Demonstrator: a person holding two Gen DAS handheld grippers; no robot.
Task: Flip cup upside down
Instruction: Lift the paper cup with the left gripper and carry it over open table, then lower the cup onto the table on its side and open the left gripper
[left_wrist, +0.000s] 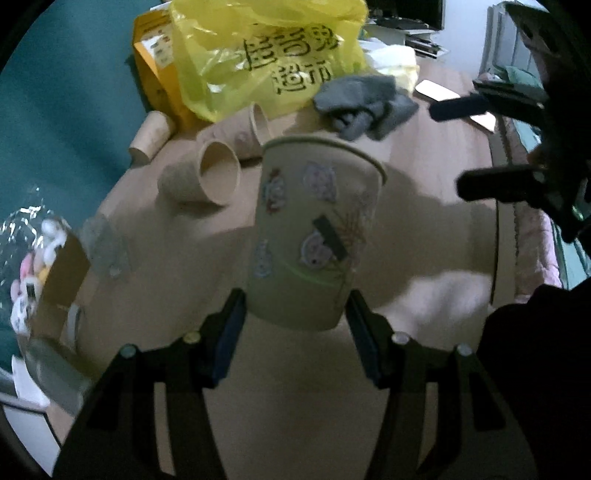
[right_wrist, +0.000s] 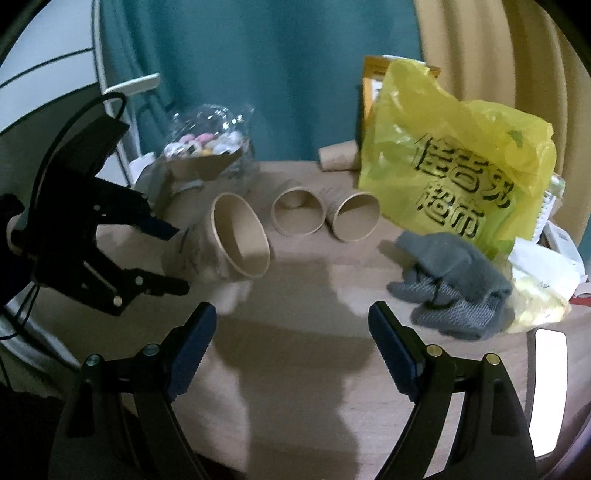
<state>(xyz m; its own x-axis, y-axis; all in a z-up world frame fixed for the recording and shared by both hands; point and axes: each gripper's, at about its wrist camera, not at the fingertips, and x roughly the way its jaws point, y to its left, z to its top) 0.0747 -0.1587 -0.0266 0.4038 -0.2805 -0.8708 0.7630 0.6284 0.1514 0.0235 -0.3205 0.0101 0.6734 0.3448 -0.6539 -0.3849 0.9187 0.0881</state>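
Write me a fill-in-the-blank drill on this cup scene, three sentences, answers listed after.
1. The decorated paper cup is gripped near its base by the ____ gripper.
2. The right gripper holds ____.
3. The grey cloth lies in front of a plastic bag coloured ____.

Missing words: left; nothing; yellow

Two wrist fisheyes, close above the table (left_wrist: 424, 177) — facing each other crosswise, sharing the yellow bag (right_wrist: 454, 177)

Cartoon-printed beige cup (left_wrist: 314, 229), yellow bag (left_wrist: 266, 51), grey cloth (left_wrist: 365, 101)
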